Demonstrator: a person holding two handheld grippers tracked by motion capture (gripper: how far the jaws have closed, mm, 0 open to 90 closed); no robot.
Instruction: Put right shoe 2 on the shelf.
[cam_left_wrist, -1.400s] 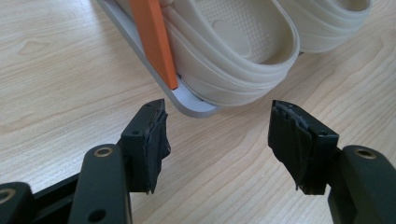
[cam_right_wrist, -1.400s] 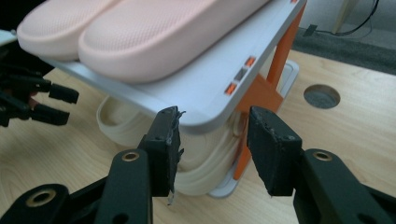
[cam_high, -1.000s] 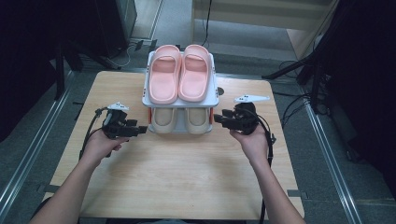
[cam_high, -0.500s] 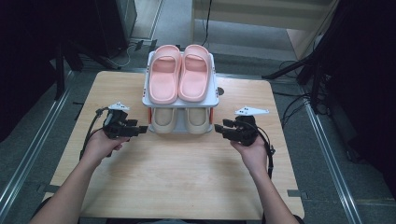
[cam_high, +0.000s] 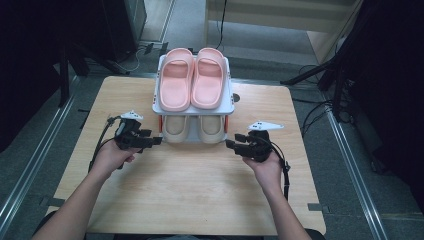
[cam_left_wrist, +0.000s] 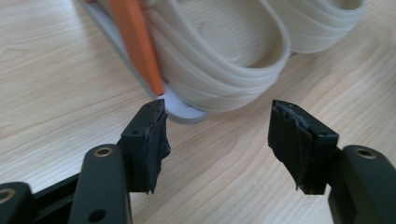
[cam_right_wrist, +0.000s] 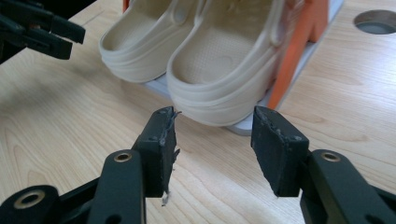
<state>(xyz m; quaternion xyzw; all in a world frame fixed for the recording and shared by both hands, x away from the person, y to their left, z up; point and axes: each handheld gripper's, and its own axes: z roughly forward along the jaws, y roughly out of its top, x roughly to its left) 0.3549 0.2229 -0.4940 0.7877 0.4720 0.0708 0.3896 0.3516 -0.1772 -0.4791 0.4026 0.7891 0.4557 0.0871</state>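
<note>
A small two-tier shoe rack (cam_high: 156, 107) stands at the table's far middle. A pair of pink slippers (cam_high: 192, 85) lies on its top shelf and a pair of beige clogs (cam_high: 195, 127) on the lower one. My left gripper (cam_high: 155, 141) is held just left of the rack's front and is open, its jaws (cam_left_wrist: 219, 135) framing a clog heel (cam_left_wrist: 219, 60) without touching. My right gripper (cam_high: 231, 142) is at the rack's front right. Its jaws (cam_right_wrist: 215, 140) have just been opening, with nothing between them, a short way from the nearest clog (cam_right_wrist: 219, 74).
Orange posts (cam_right_wrist: 299, 51) hold up the rack's corners. A round hole (cam_high: 235, 98) is in the tabletop right of the rack. Bare wood (cam_high: 200, 190) lies between my forearms and the front edge. Cables trail from both grippers.
My right gripper has come down and toward the near side, from beside the upper shelf to the level of the clogs. The left hand has stayed put.
</note>
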